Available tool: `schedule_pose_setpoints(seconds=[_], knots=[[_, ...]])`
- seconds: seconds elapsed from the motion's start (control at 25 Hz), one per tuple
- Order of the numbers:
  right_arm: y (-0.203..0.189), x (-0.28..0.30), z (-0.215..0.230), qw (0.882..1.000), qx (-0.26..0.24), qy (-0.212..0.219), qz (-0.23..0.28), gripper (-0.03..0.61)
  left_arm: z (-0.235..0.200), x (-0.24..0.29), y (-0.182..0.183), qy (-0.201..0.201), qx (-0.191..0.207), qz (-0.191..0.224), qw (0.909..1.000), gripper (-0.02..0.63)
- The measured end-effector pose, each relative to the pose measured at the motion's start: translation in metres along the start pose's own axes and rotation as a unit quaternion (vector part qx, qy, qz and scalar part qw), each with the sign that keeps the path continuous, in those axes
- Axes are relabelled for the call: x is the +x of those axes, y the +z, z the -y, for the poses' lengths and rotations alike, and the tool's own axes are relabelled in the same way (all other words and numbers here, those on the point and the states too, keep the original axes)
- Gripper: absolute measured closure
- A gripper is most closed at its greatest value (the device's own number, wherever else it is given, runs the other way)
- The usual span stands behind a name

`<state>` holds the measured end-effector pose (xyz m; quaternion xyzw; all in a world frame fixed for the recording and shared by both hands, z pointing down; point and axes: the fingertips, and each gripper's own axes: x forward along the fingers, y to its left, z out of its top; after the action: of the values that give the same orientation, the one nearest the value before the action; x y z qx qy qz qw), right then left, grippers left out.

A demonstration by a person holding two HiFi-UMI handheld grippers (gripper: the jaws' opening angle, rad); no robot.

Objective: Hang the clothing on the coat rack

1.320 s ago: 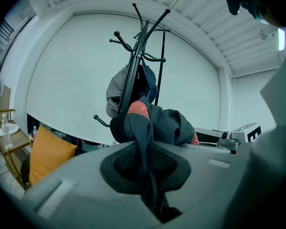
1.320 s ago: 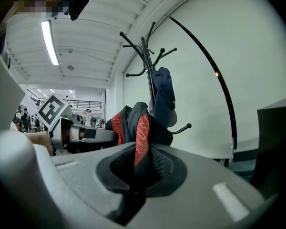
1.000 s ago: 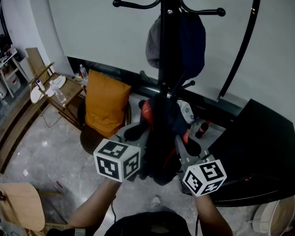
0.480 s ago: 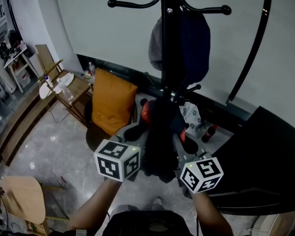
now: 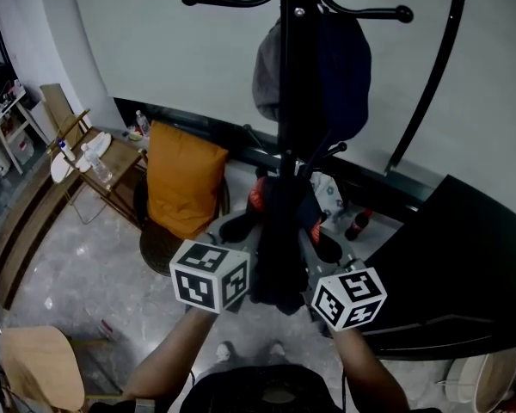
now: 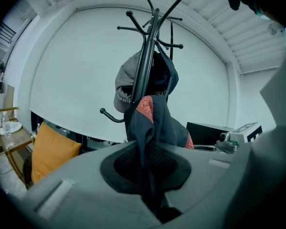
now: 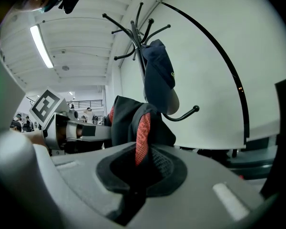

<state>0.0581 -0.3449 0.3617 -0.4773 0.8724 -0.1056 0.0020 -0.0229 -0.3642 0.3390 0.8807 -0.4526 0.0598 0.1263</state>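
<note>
A dark garment with red trim hangs bunched between my two grippers, just in front of the black coat rack pole. My left gripper is shut on the garment's cloth. From the other side my right gripper is shut on the same garment. A dark cap hangs higher on the rack. A lower rack hook sticks out just above the garment. The rack stands straight ahead in the left gripper view, and the rack also shows in the right gripper view.
An orange cushion rests on a chair at the left. A small wooden side table with bottles stands further left. A black cabinet fills the right. A curved black lamp arm rises beside the rack. A wooden stool is at lower left.
Both grippers, still holding the garment, have drawn slightly closer together and nearer the rack pole. The head view has shifted a little.
</note>
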Motion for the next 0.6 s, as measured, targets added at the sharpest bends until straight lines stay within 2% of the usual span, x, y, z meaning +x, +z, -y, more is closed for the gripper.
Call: schedule_pose_setpoints(seconds=[0.6], knots=[[-0.009, 0.014, 0.0, 0.999, 0.011, -0.048, 0.0, 0.554, -0.011, 0.018, -0.001, -0.054, -0.003, -0.003, 0.9985, 0.583]])
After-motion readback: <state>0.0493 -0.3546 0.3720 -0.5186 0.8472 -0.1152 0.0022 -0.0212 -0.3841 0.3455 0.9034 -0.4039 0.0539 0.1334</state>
